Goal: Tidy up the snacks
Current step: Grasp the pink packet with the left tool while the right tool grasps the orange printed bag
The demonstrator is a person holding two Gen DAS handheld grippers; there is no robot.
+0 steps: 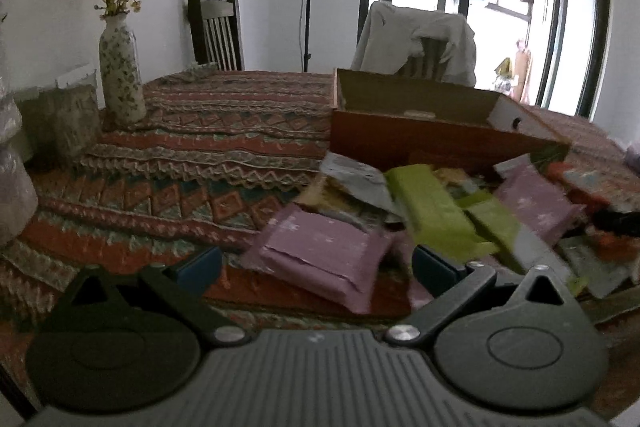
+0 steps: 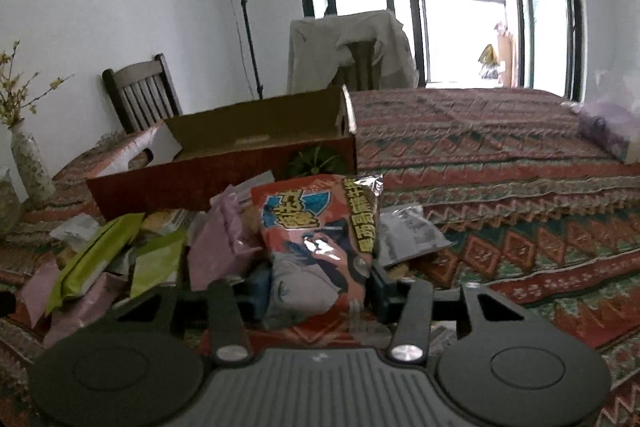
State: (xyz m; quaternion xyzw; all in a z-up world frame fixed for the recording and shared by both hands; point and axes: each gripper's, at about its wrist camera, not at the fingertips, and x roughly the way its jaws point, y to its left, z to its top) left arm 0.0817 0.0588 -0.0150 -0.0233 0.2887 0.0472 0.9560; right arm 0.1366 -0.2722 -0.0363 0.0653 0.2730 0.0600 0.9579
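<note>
behind snack pile, cardboard box blocks vase

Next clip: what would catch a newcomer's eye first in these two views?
A red snack bag stands upright between the fingers of the right gripper, at the right edge of a loose heap of pink packets and green packets. Just behind the heap an open cardboard box sits on the patterned tablecloth. The left gripper is open, near the pink packets.

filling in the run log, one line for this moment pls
right gripper: closed on red snack bag | left gripper: open, at pink packet | box: empty
</note>
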